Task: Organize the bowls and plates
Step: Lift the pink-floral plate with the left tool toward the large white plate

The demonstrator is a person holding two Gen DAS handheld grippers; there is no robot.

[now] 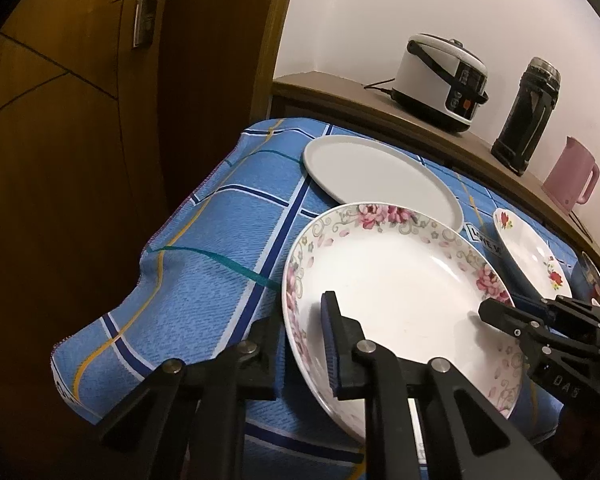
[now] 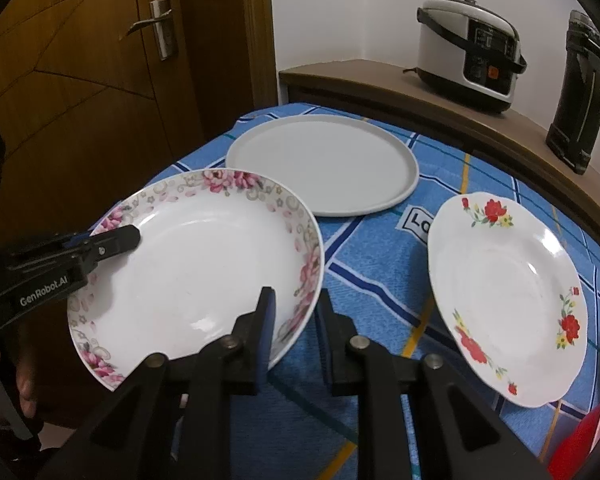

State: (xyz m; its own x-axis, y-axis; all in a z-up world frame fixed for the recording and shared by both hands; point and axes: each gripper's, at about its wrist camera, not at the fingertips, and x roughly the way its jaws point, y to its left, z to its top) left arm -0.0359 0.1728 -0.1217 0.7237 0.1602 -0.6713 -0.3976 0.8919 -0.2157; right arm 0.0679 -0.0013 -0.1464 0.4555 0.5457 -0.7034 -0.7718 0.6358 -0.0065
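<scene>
Here both grippers grasp the pink-flowered plate (image 2: pixel 192 272): the left gripper (image 2: pixel 118 240) clamps its rim at nine o'clock, the right gripper (image 2: pixel 294 332) at five o'clock. It seems lifted above the table (image 2: pixel 380 280). Next, likely, stacking it on the grey plate (image 2: pixel 324 168) at twelve o'clock.

A blue checked tablecloth (image 2: pixel 380 264) carries a plain grey plate (image 2: pixel 324 168) and red-flowered plate (image 2: pixel 508 292).

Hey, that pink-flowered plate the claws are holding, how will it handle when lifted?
The pink-flowered plate looks rigid and glazed, so probably slippery. Left claw and right claw pinch only opposite rims; it may tilt. Likely fragile if dropped.
</scene>
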